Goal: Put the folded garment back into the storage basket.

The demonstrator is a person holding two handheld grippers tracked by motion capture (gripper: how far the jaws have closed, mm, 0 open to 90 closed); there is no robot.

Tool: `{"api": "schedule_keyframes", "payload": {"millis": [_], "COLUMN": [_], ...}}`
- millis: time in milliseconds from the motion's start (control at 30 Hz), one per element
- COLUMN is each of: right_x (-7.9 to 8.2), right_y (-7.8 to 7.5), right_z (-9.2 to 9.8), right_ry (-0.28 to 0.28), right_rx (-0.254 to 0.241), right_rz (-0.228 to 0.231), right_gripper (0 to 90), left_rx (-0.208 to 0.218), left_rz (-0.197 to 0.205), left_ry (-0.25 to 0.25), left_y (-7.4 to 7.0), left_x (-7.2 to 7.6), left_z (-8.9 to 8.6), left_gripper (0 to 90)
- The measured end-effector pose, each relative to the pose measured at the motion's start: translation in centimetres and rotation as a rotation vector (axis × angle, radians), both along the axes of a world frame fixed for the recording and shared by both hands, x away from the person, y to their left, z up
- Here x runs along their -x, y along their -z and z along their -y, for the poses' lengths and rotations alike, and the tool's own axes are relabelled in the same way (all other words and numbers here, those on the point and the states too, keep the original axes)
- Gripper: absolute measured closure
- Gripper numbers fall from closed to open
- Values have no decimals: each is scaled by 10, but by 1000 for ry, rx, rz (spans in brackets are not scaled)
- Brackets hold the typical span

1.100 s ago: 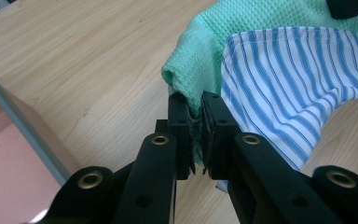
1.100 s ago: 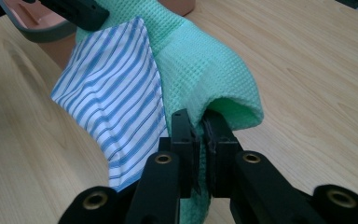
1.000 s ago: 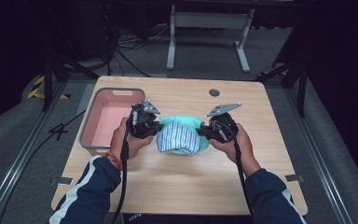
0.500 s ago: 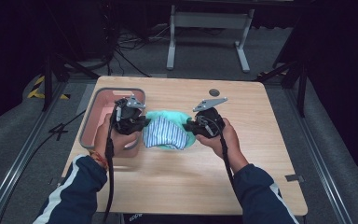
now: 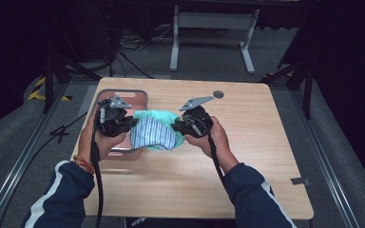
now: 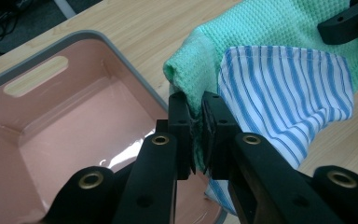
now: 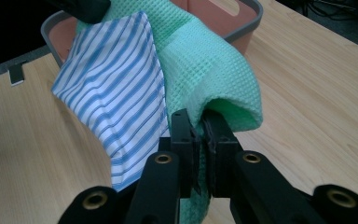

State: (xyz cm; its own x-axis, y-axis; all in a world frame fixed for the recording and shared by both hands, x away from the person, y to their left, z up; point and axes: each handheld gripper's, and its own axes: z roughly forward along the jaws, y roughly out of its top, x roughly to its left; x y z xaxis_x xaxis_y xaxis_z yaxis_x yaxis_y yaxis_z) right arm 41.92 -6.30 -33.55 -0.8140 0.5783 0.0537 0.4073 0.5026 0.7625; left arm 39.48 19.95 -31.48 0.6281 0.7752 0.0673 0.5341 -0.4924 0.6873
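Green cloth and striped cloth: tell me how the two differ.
The green cloth is plain mint with a waffle weave; the striped cloth is smooth white with blue stripes. The green cloth lies behind and above, wrapping over the top; the striped cloth hangs in front and lower. Both are held up together between the left gripper and the right gripper, each shut on the bundle, beside the pink bin.

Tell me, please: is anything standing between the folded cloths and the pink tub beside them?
Nothing visible does. The folded cloths hang between the left tool and right tool, right at the pink tub, and its inside looks empty.
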Motion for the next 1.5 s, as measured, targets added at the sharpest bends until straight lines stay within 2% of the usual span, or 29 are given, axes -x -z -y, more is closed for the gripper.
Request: {"api": "schedule_keyframes", "payload": {"millis": [300, 500, 667, 800, 933, 1200, 1267, 1500], "right_x": [-6, -7, -9, -12, -16, -21, -22, -26], "right_y": [-2, -2, -4, -3, -4, -6, -6, 1], "right_z": [-24, -39, -53, -65, -77, -98, -105, -123], "right_ry": [-28, -55, -79, -91, -100, -117, -122, -129], "right_rx": [-11, -15, -14, -8, -15, -6, -3, 15], "right_rz": [2, 2, 2, 0, -2, -4, -4, -15], "right_gripper": [839, 839, 839, 839, 839, 839, 838, 838], "left_rx": [-6, 8, -5, 4, -13, -9, -24, -31], "left_rz": [-3, 10, 13, 16, 18, 21, 24, 12], "left_ry": [-54, -89, -116, -145, -159, -189, -195, -219], "left_y": [2, -2, -3, -2, -3, -4, -4, 1], "left_x": [5, 8, 11, 8, 8, 5, 4, 3], "left_z": [-19, -35, -45, -55, -61, -74, -78, -93], "left_gripper": [833, 833, 833, 833, 833, 833, 833, 833]}}
